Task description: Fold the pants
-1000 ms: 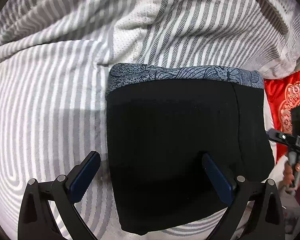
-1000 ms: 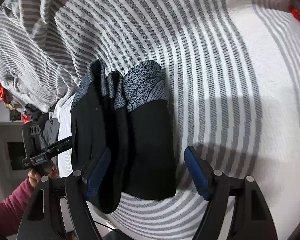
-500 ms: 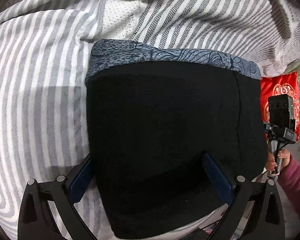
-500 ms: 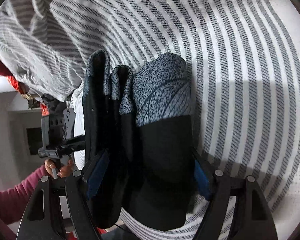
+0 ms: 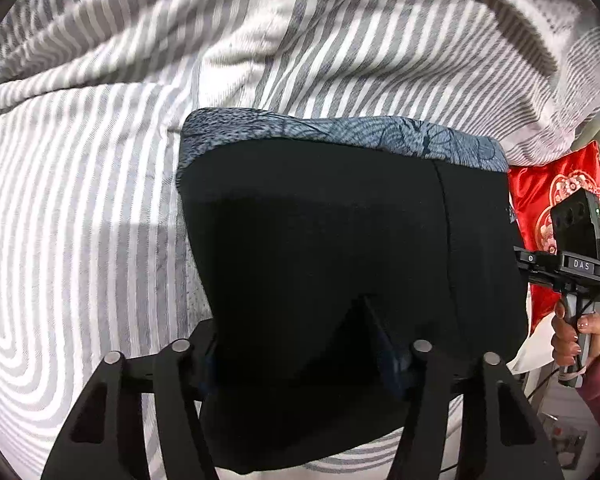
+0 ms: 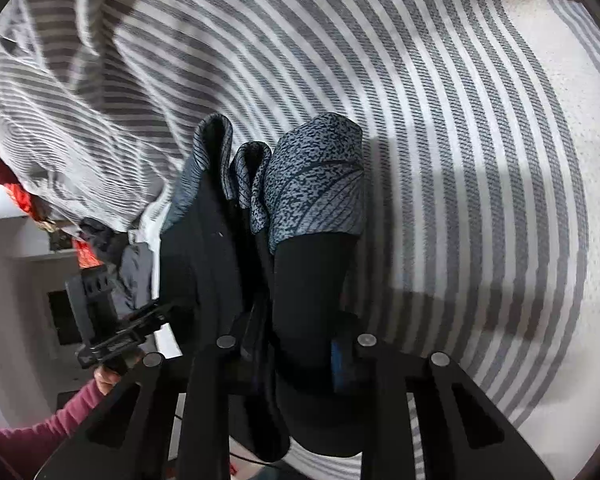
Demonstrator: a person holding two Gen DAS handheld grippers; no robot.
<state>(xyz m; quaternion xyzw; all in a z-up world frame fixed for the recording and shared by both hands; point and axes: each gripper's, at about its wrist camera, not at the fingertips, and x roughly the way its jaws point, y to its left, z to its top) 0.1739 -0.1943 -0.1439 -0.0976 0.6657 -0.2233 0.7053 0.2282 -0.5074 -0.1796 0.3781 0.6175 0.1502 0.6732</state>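
Observation:
The black pants [image 5: 332,264] with a grey-blue patterned waistband [image 5: 340,132] lie folded into a thick stack on the striped bed cover. My left gripper [image 5: 300,344] is shut on the near edge of the stack, its fingers pressed into the black fabric. In the right wrist view the pants [image 6: 300,280] show edge-on as several layers, with the patterned waistband [image 6: 316,184] at the far end. My right gripper [image 6: 296,356] is shut on the stack's near end, squeezing the layers. The right gripper's body [image 5: 572,264] also shows in the left wrist view.
The grey-and-white striped bed cover [image 5: 80,208] spreads around the pants and bunches into folds [image 5: 340,20] behind them. A red embroidered cushion [image 5: 556,200] lies at the right past the pants. The bed edge and room floor [image 6: 20,280] lie at the left.
Both grippers have closed from wide open onto the folded pants. Both have moved in onto the stack's near edges.

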